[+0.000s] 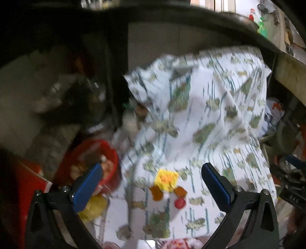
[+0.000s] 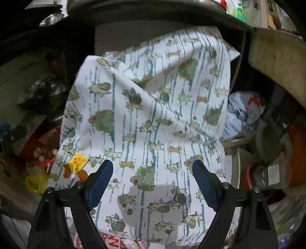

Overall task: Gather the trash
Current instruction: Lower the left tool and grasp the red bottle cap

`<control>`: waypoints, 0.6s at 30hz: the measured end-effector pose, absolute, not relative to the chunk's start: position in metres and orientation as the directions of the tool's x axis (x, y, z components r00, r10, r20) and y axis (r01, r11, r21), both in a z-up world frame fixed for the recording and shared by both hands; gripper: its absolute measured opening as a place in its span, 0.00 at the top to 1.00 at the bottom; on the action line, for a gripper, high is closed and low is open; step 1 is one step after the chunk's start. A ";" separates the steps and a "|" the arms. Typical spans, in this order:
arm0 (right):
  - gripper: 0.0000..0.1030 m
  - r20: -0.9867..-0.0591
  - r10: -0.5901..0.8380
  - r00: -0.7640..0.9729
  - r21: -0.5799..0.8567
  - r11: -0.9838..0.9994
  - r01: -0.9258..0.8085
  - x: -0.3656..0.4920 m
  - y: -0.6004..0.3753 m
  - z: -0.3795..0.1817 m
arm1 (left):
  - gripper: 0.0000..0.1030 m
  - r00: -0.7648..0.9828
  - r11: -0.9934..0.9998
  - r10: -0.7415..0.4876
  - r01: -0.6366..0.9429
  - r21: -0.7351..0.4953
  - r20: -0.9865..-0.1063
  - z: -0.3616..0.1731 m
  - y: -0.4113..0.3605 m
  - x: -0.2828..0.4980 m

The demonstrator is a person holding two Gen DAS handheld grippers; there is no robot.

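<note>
A white cloth printed with cats and teal stripes (image 1: 200, 124) drapes over a surface and fills both views (image 2: 153, 115). On it lie a yellow wrapper (image 1: 166, 179), orange scraps (image 1: 156, 192) and a small red cap (image 1: 179, 203). The yellow wrapper (image 2: 78, 161) and orange scraps (image 2: 67, 170) also show at the left in the right wrist view. My left gripper (image 1: 152, 182) is open and empty, its jaws either side of the wrapper. My right gripper (image 2: 153, 177) is open and empty above the cloth.
A red bowl of food scraps (image 1: 91, 162) sits left of the cloth, with a yellow bag (image 1: 93, 206) below it. A grey plastic bag (image 2: 244, 113) lies at the right. Dark pots and clutter (image 2: 42, 90) stand at the left. A dark rim (image 2: 153, 13) arches overhead.
</note>
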State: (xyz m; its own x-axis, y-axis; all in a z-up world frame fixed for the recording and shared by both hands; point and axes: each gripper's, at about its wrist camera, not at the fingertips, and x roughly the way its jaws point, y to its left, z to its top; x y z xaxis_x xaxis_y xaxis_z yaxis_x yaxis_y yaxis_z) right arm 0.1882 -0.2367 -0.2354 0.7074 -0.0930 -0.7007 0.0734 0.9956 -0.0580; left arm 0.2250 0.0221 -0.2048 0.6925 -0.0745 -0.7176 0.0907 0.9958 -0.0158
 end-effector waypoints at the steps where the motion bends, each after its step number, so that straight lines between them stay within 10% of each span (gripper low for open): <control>1: 0.16 -0.714 -0.100 0.693 -0.059 0.995 0.083 0.190 -0.240 -0.239 | 0.00 0.664 0.995 -0.091 0.095 -0.037 -0.743 -0.210 0.023 0.228; 6: 0.16 -0.751 -0.094 0.654 -0.040 0.994 0.097 0.195 -0.251 -0.248 | 0.01 0.513 0.988 -0.155 0.090 -0.127 -0.844 -0.243 0.024 0.247; 18: 0.16 -0.807 -0.125 0.577 -0.073 0.991 0.112 0.202 -0.265 -0.269 | 0.58 0.208 0.978 -0.141 0.184 -0.103 -0.968 -0.343 -0.035 0.267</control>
